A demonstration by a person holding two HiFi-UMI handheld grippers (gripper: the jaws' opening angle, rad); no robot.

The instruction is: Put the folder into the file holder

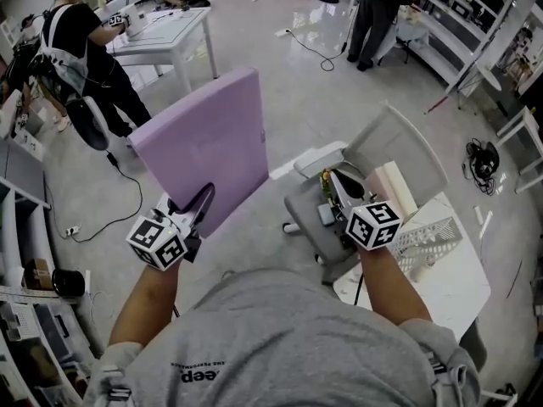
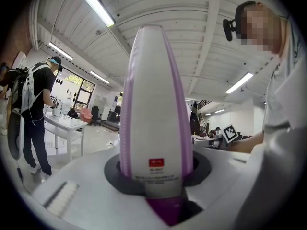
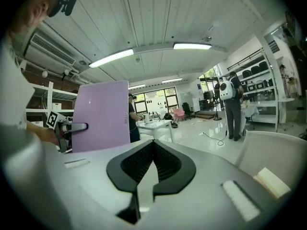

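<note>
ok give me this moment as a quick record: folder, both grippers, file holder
item: purple folder, upright, in the air over the floor
left: left gripper shut on the folder's lower end, white spine facing its camera
right: right gripper, jaw tips together, nothing between them
target: white mesh holder on the white table, at the person's right
status: folder not yet in the holder, well apart from it
</note>
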